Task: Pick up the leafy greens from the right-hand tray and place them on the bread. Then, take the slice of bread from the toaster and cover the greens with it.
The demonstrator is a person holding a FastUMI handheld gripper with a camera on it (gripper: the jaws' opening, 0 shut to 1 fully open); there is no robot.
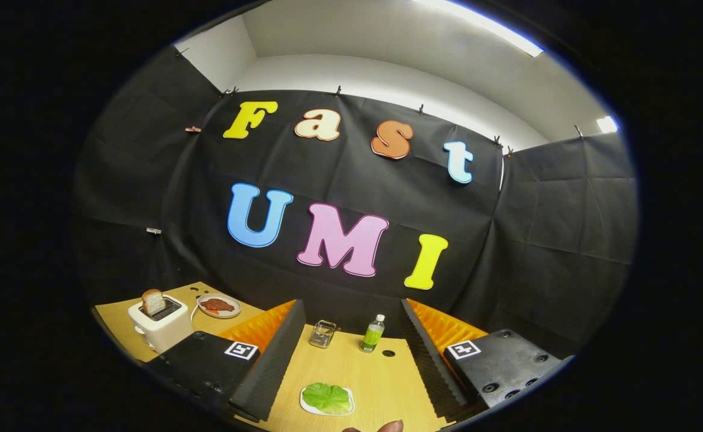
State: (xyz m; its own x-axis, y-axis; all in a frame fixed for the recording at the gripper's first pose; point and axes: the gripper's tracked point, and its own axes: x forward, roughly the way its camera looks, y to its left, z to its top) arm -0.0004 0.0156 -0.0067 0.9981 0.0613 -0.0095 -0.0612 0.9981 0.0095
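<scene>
Gripper (351,366) spread wide, grasping nothing, above the wooden surface (381,378). Leafy greens (327,397) on a small white tray (306,405) between the fingers. Beyond them, wire basket (322,333) beside green bottle (373,333). Farther off to the left, bread slice (153,301) upright in white toaster (160,324), near plate (219,305).

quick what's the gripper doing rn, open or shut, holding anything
Gripper: open, fingers spread wide and holding nothing; the green leafy lettuce on its small white tray lies between them on the light wooden table.
</scene>
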